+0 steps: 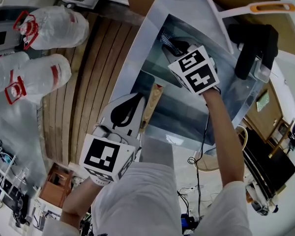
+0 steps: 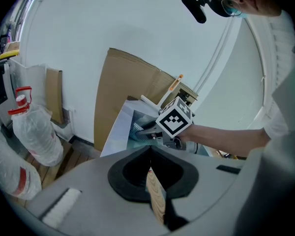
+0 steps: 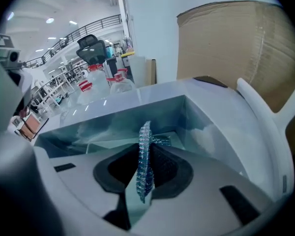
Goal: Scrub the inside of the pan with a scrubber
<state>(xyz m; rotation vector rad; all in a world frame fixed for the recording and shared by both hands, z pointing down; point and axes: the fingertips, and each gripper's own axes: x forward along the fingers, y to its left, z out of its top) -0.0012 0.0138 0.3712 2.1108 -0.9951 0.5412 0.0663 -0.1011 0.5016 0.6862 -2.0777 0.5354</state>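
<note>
My left gripper (image 1: pixel 145 111) hovers at the near edge of a steel sink (image 1: pixel 236 95), shut on a light wooden handle (image 1: pixel 152 100). In the left gripper view the same wooden handle (image 2: pixel 156 196) stands edge-on between the dark pads. What the handle joins, and the pan body, I cannot make out. My right gripper (image 1: pixel 173 47) reaches down into the sink, shut on a silvery-blue mesh scrubber (image 3: pixel 145 156). Its marker cube (image 2: pixel 175 120) shows over the sink in the left gripper view. The scrubber hangs above the sink floor (image 3: pixel 103 136).
Two big clear water jugs with red handles (image 1: pixel 51 26) (image 1: pixel 34 77) lie left of the sink on wooden slats (image 1: pixel 91 77). Brown cardboard (image 2: pixel 128 92) leans behind the sink. A white handle with an orange grip (image 1: pixel 270 7) and a black fixture (image 1: pixel 253 48) lie beyond it.
</note>
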